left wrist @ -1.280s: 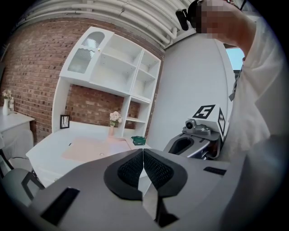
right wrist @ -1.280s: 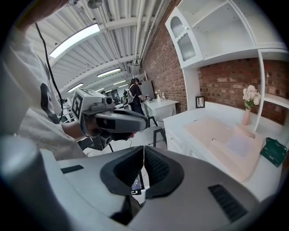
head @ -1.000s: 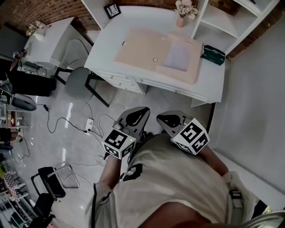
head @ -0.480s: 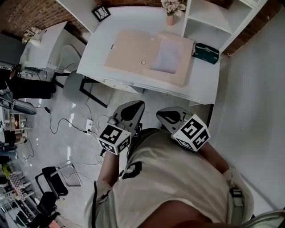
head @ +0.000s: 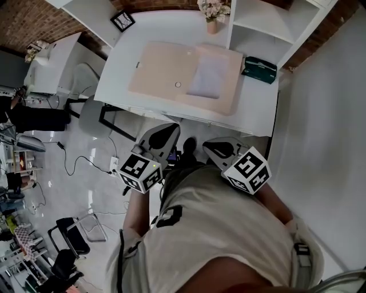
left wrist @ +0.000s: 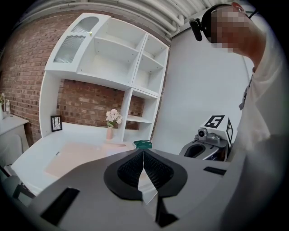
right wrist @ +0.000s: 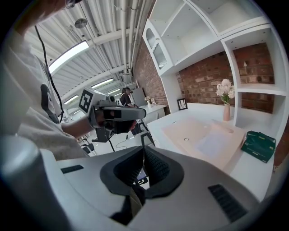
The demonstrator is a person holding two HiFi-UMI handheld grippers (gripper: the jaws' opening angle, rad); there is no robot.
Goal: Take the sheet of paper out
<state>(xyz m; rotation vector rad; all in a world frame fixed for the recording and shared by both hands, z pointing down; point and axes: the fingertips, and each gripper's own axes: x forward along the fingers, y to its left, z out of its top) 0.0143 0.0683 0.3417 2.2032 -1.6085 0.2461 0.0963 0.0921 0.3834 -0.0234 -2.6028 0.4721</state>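
Nearest the head camera, a person's cream shirt (head: pixel 217 229) is filling the lower frame, and both hand-held tools are pointing toward the desk. The left gripper (left wrist: pixel 143 152) is showing its ribbed black jaws clenched together with nothing between them. The right gripper (right wrist: pixel 143 148) is likewise clenched and empty. Both are hanging over the glossy grey floor (head: pixel 57 194), short of the white desk (head: pixel 251 109). On the desk a large beige folder (head: pixel 154 71) is lying opened flat. Its left leaf is bearing only a small round snap (head: pixel 178 84), while its right leaf is carrying the pale lavender sheet of paper (head: pixel 209 76). The sheet is lying flat, its long axis running from the desk's near edge toward the back wall, one short edge facing the person. Near the folder's right edge, apart from it, a dark green box (head: pixel 259 66) is resting on the desk. Farther back, a pink vase of pale flowers (head: pixel 211 14) and a small black picture frame (head: pixel 122 21) are standing near the brick wall. The right gripper view is showing sheet, snap and box together, plus the left gripper in its hand. The left gripper view is hiding the sheet behind its own grey body, showing the folder's left leaf, the vase and the right gripper. Only the head view is showing the grey chair (head: pixel 91 114) and the floor cables (head: pixel 74 166).
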